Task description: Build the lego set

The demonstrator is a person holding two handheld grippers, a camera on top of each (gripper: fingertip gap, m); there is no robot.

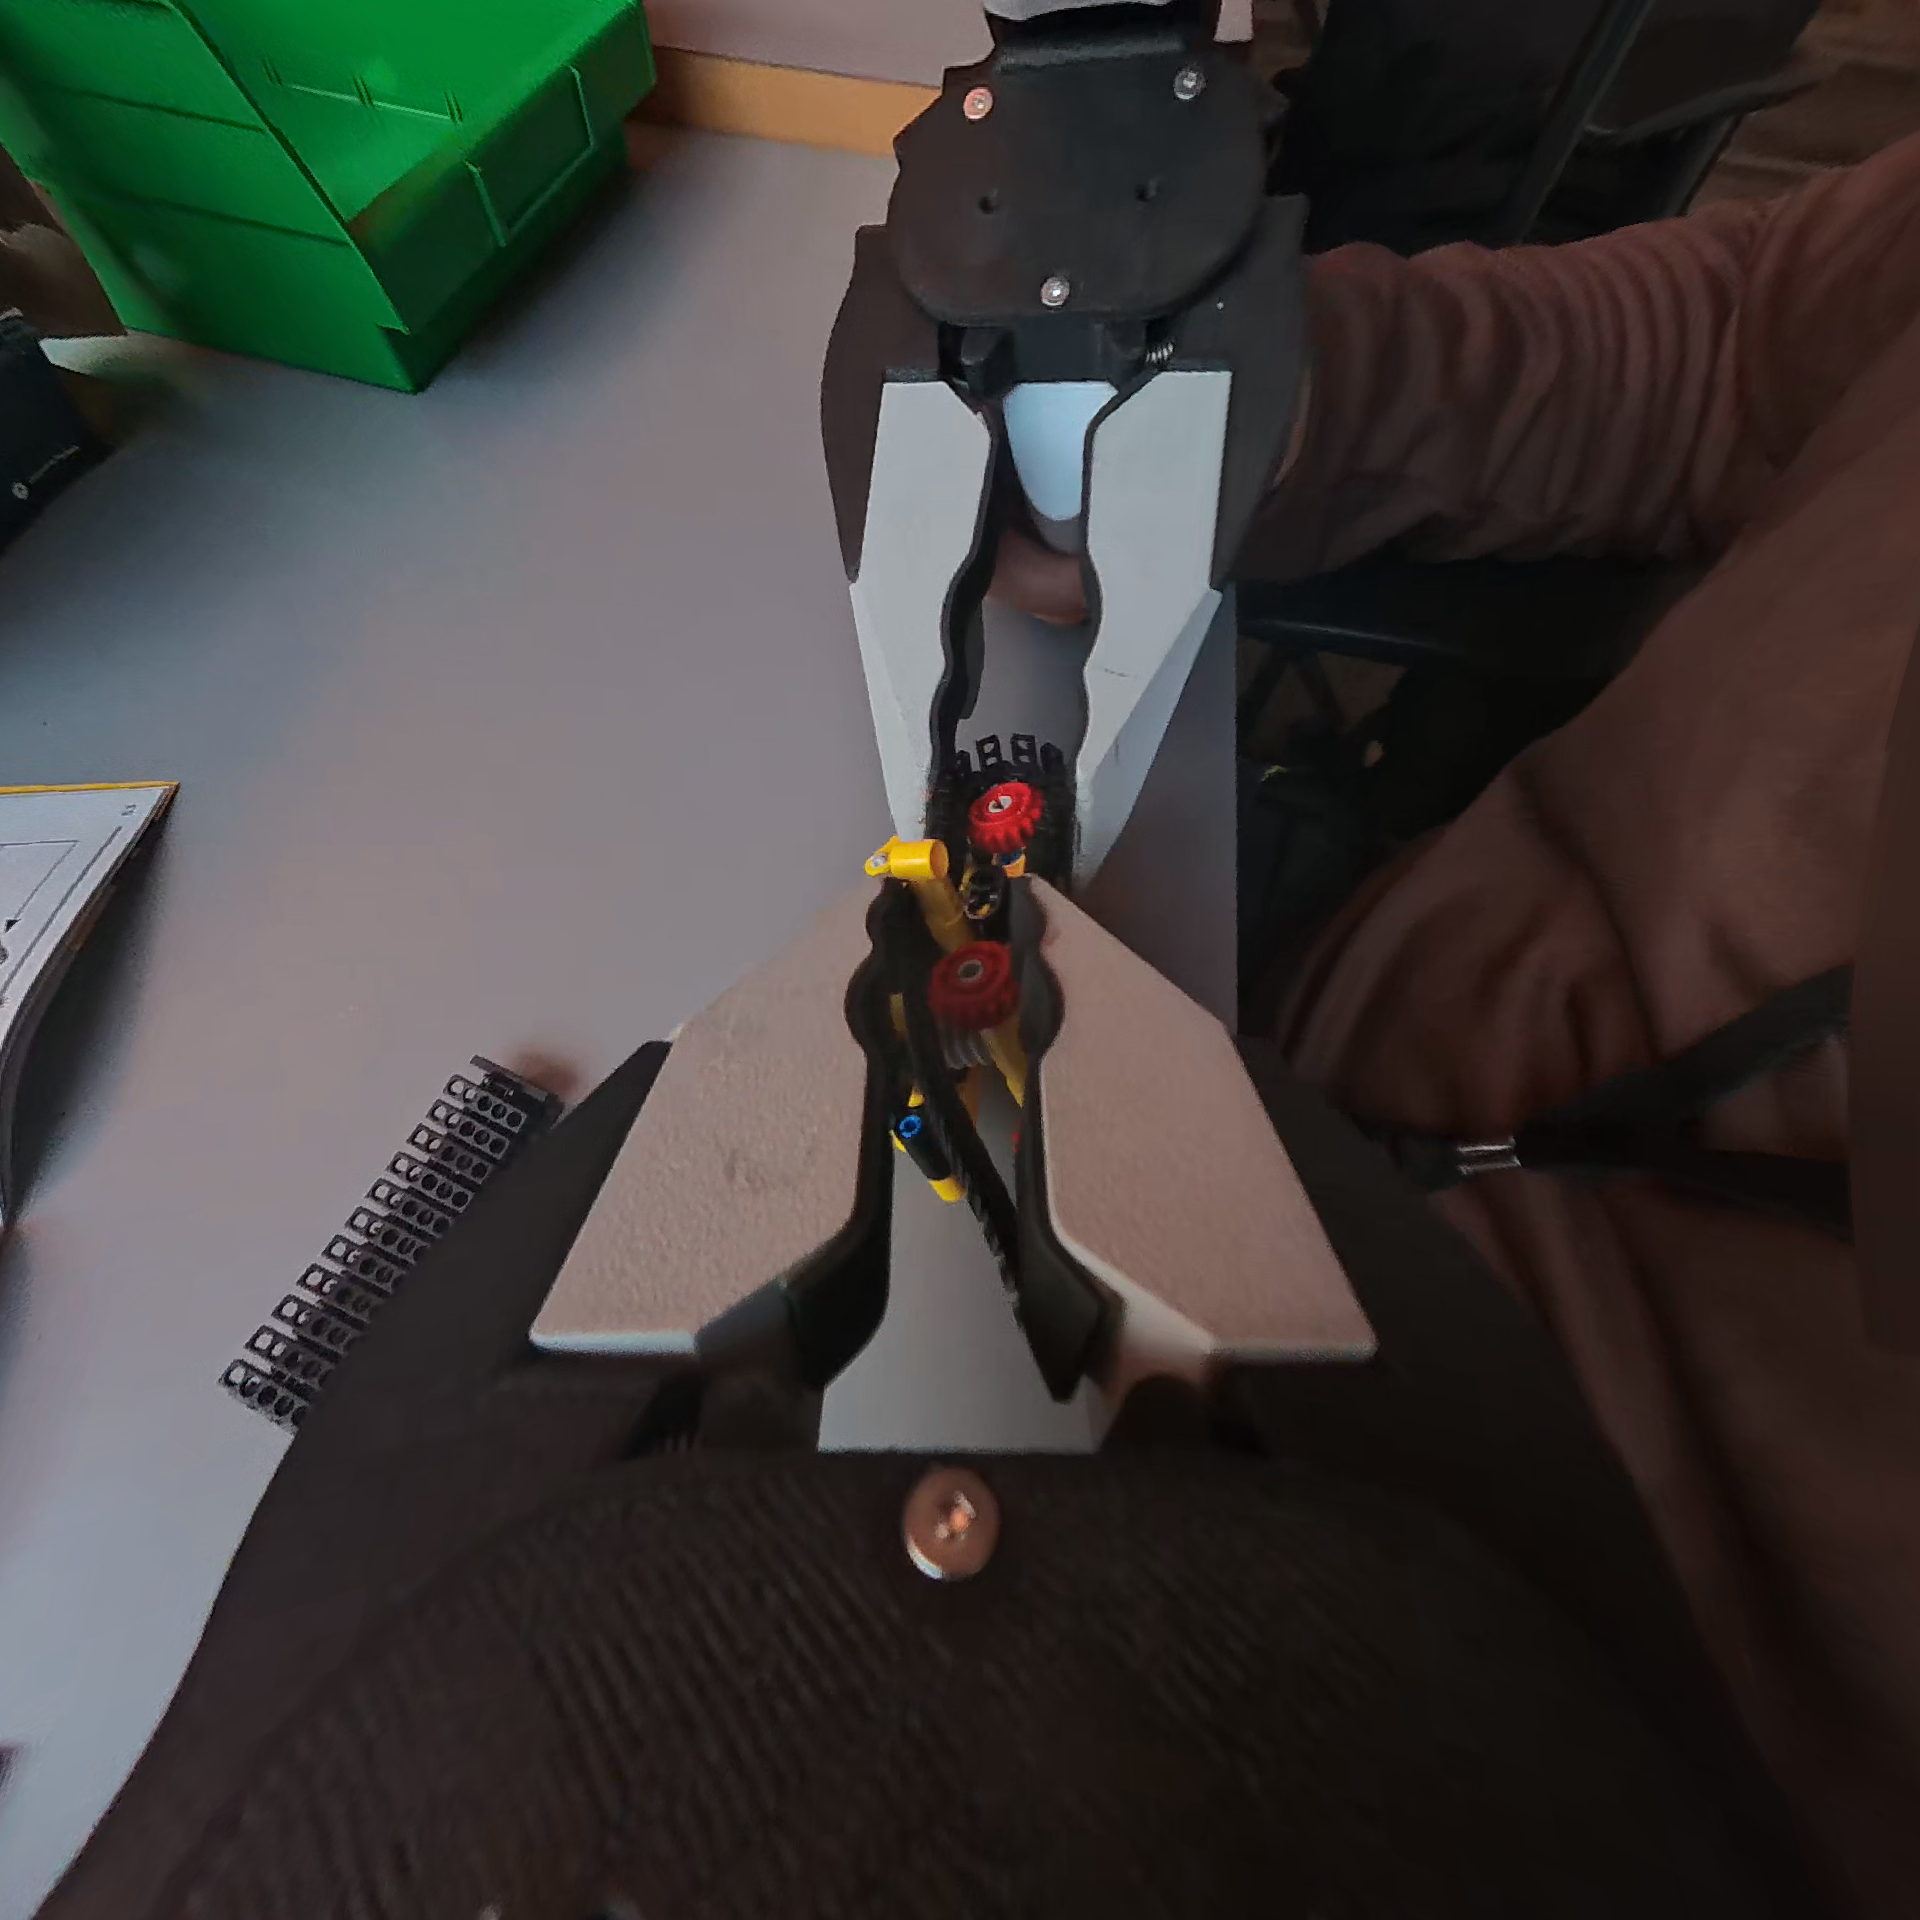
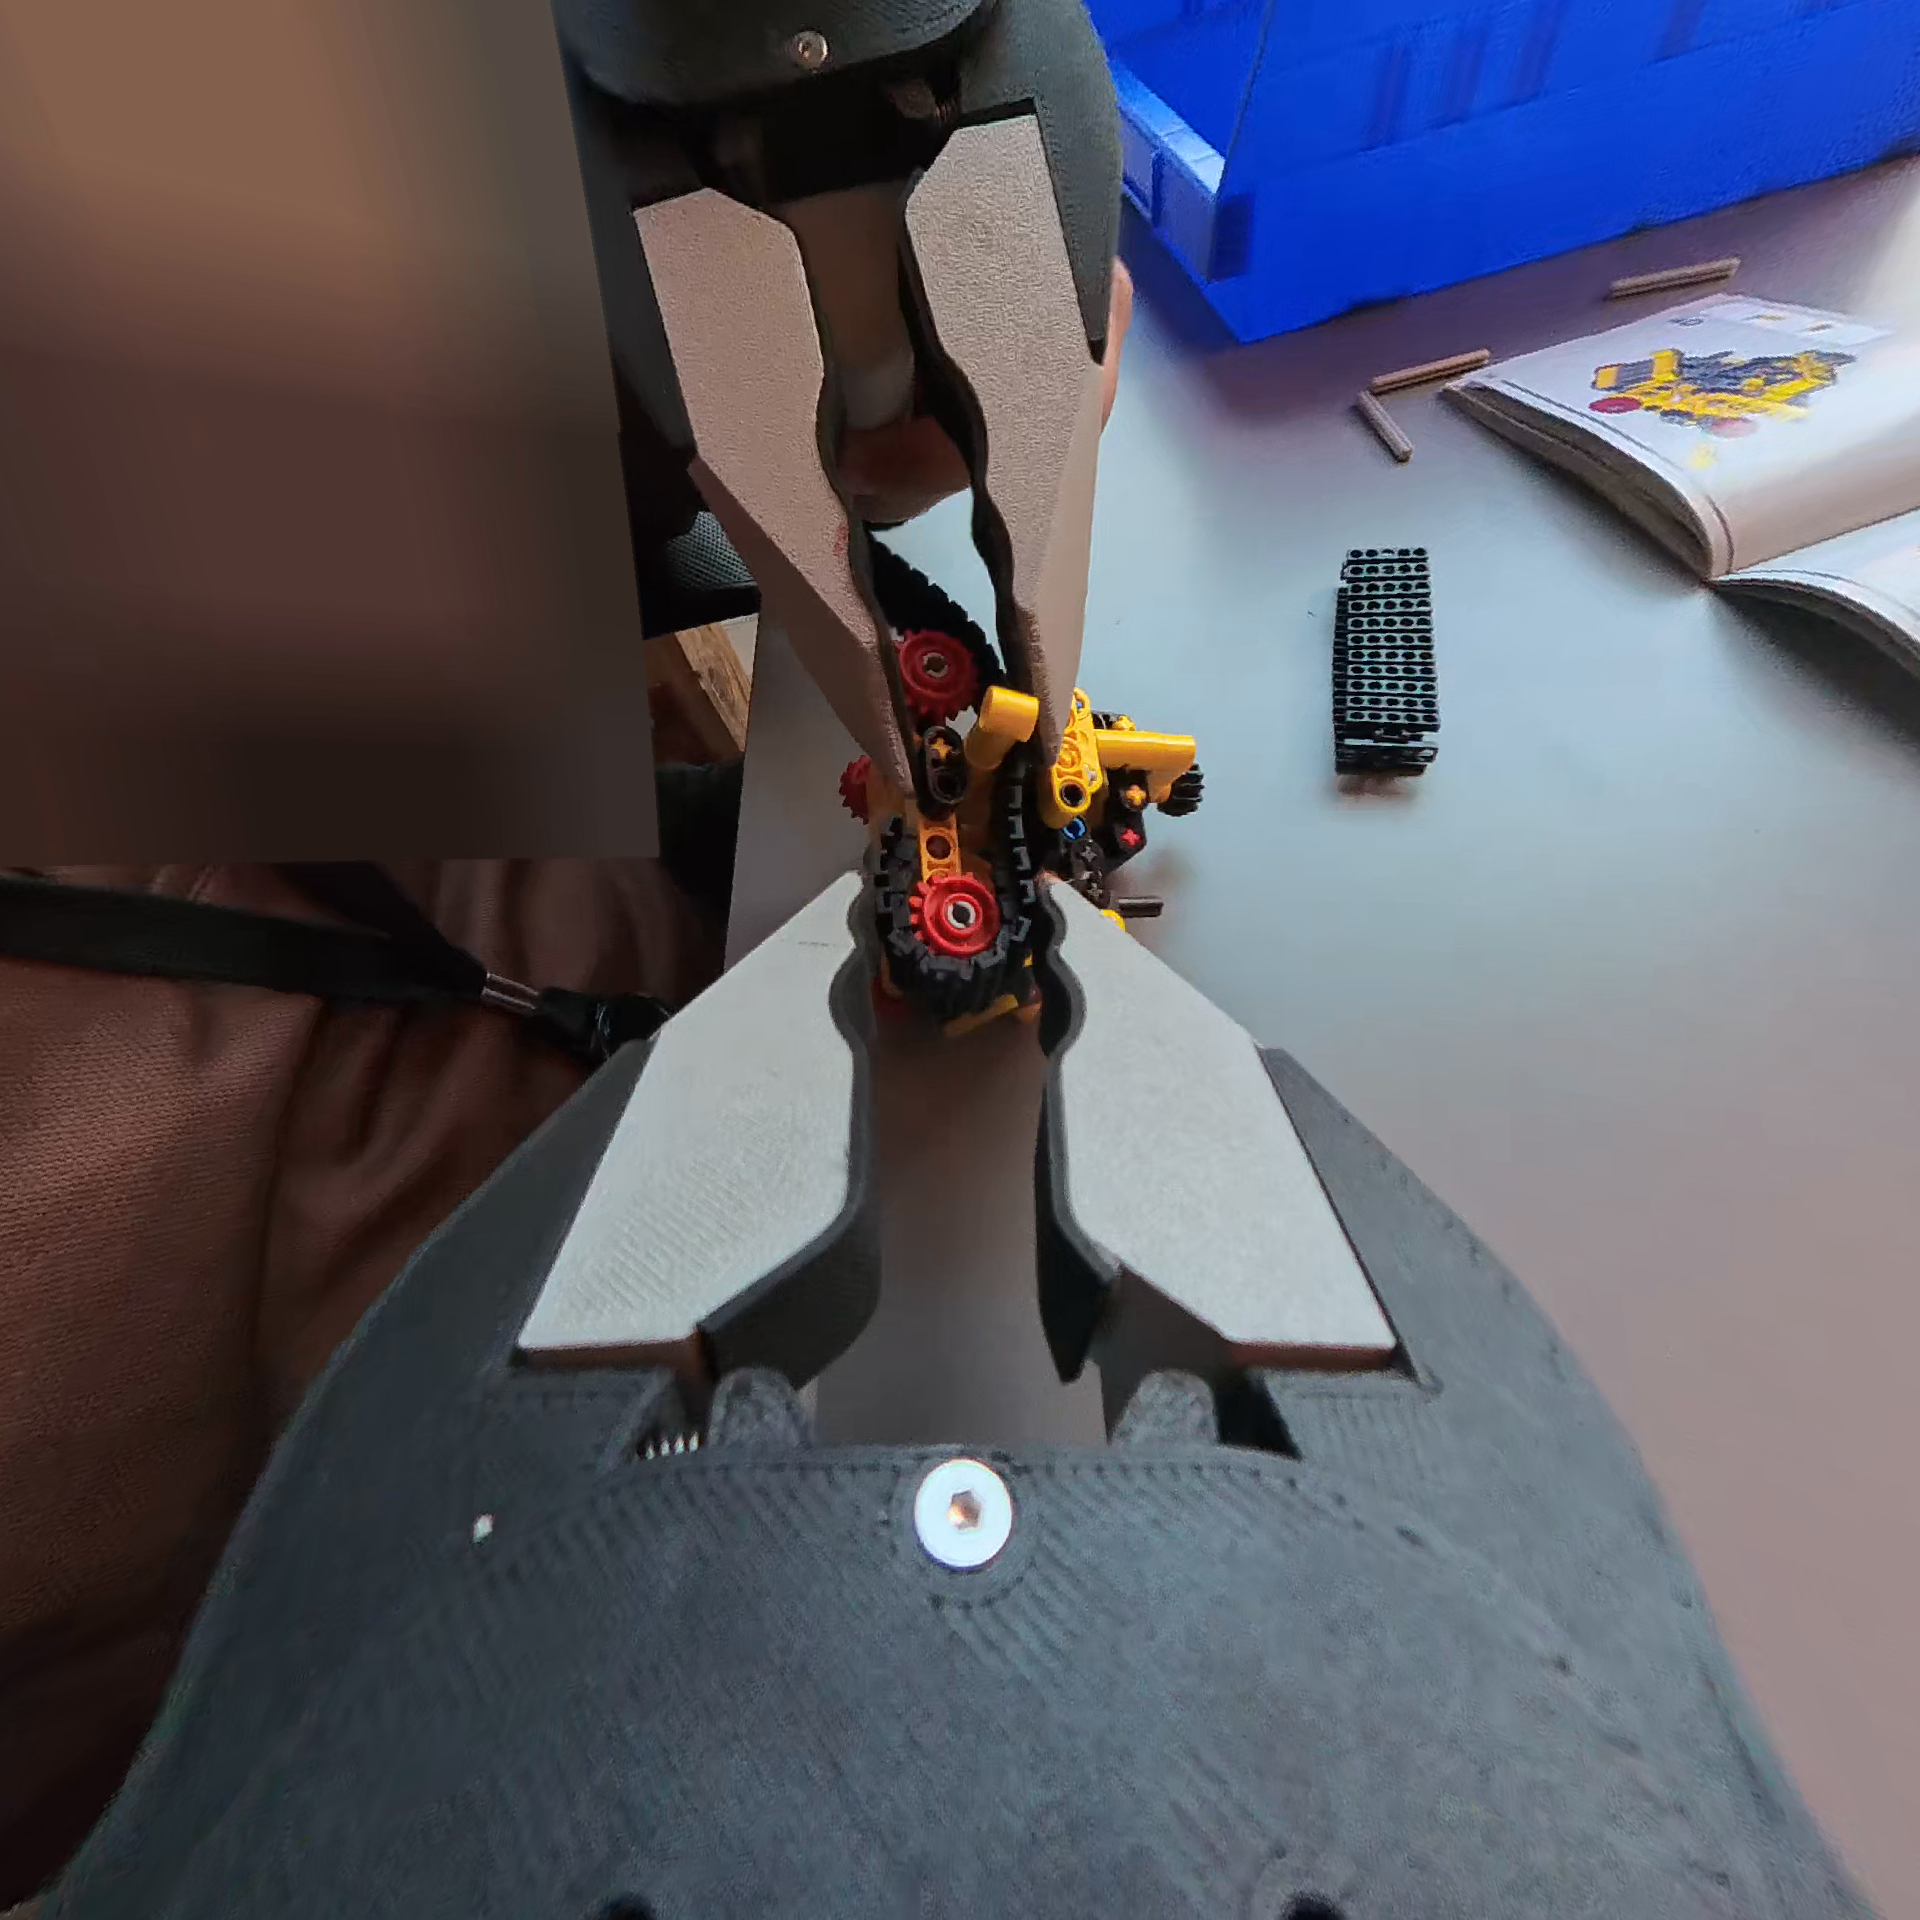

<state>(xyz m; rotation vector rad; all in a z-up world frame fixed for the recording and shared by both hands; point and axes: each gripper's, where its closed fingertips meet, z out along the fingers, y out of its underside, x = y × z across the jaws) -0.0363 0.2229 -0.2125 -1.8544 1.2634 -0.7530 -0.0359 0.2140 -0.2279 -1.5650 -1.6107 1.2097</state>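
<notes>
Lego model (image 2: 966, 831), yellow frame with red gears and a black track, sits held above the grey table (image 1: 468, 623) between my two grippers, which face each other tip to tip.

Left gripper (image 1: 961, 935): I see its fingers closed onto the model, pads pressing either side of the yellow beam and the nearer red gear (image 1: 969, 982). In the right wrist view this same gripper (image 2: 982, 748) enters from above, its tips pinching the upper part of the frame beside a yellow elbow piece (image 2: 1003, 719).

Right gripper (image 2: 951, 914): clenched on the lower end of the model, fingertips bearing against the black track (image 2: 1013, 831) that wraps the red gear (image 2: 954, 914). From the left wrist view it (image 1: 1003, 821) reaches in from the far side, with the track and a second red gear (image 1: 1004, 814) between its tips.

Surroundings, left wrist view: a loose black track section (image 1: 390, 1236) lies flat on the table to the left of my gripper, well apart from the model. An open instruction booklet (image 1: 62, 894) lies at the left edge; a green bin (image 1: 343, 177) stands at the far left corner. A brown sleeve (image 1: 1610, 416) fills the right side.

Surroundings, right wrist view: the same track section (image 2: 1387, 660) lies to the right of the model, the booklet (image 2: 1704, 426) beyond it, a blue bin (image 2: 1507, 156) at the far edge. Several thin brown rods (image 2: 1429, 371) lie near the booklet.
</notes>
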